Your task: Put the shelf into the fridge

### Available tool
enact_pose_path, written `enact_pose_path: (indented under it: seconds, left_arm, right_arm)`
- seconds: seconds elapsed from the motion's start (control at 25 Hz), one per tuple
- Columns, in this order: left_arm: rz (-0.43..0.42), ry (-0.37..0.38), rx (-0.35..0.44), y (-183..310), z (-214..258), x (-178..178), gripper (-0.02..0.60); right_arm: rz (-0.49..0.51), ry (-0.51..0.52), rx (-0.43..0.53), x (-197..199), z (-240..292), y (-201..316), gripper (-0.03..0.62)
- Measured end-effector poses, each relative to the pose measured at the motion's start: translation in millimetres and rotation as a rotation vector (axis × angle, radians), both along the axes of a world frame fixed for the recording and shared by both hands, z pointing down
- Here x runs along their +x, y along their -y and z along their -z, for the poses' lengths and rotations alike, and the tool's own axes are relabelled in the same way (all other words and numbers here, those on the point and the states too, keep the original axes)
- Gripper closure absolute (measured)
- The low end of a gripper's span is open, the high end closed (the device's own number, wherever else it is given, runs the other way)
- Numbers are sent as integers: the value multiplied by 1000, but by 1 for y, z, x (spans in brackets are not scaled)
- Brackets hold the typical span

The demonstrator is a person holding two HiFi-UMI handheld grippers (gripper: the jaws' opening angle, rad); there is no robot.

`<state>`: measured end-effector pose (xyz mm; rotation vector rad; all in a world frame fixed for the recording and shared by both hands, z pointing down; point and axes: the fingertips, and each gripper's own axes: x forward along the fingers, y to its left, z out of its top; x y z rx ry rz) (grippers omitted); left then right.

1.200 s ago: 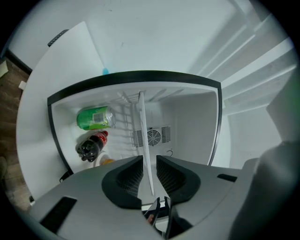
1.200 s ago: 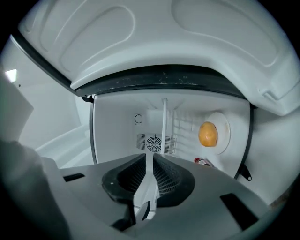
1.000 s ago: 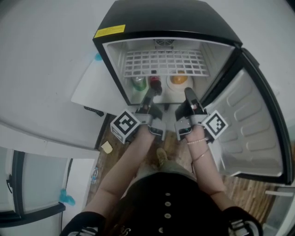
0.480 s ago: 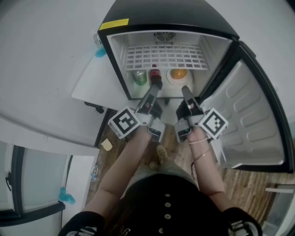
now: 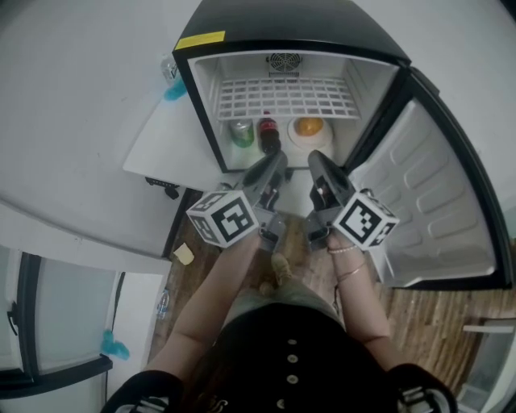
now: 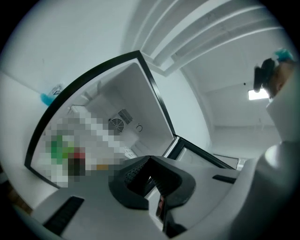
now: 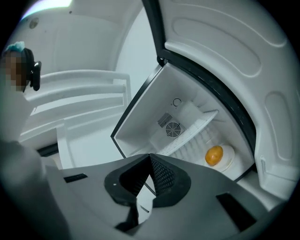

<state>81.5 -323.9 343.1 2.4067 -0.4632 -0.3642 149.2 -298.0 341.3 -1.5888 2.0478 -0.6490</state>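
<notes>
head view from above, gripper views low, share the fridge (image 5: 290, 24).

The fridge (image 5: 282, 20) is black outside, with a yellow label (image 5: 201, 39) at its 10 o'clock corner, and white within; the shelf (image 5: 286, 97) is a white grid; at its 6 o'clock are a green can (image 5: 241, 132), a dark bottle (image 5: 268, 134) with a red band, and an orange fruit (image 5: 309, 127) on a white plate (image 5: 295, 142); the left claw (image 5: 278, 160) and right claw (image 5: 314, 159) are grey, black-tipped, with black-and-white square markers (image 5: 224, 219); the floor (image 5: 419, 331), at 5 o'clock, is brown and wood-grained.
</notes>
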Motion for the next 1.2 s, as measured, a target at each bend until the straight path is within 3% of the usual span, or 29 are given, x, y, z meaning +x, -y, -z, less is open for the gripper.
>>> enact_pose_path:
  seconds: [0.24,0.48,0.76,1.2]
  left_arm:
    - [27,164,153,-6,3,-2,574]
    - [26,267,250,-10,6,-2,574]
    - [-2,314,279,-19,4,1,574]
    - [-12,355,303,-29,0,-4,574]
  right_arm:
    - [-14,-202,-11,-12,8,-5,585]
    - [-15,-312,-22,-20,8,-11,585]
    - [-15,-518,-4,-35,12,-19,585]
    - [3,-609,-14,-46,6,-23,585]
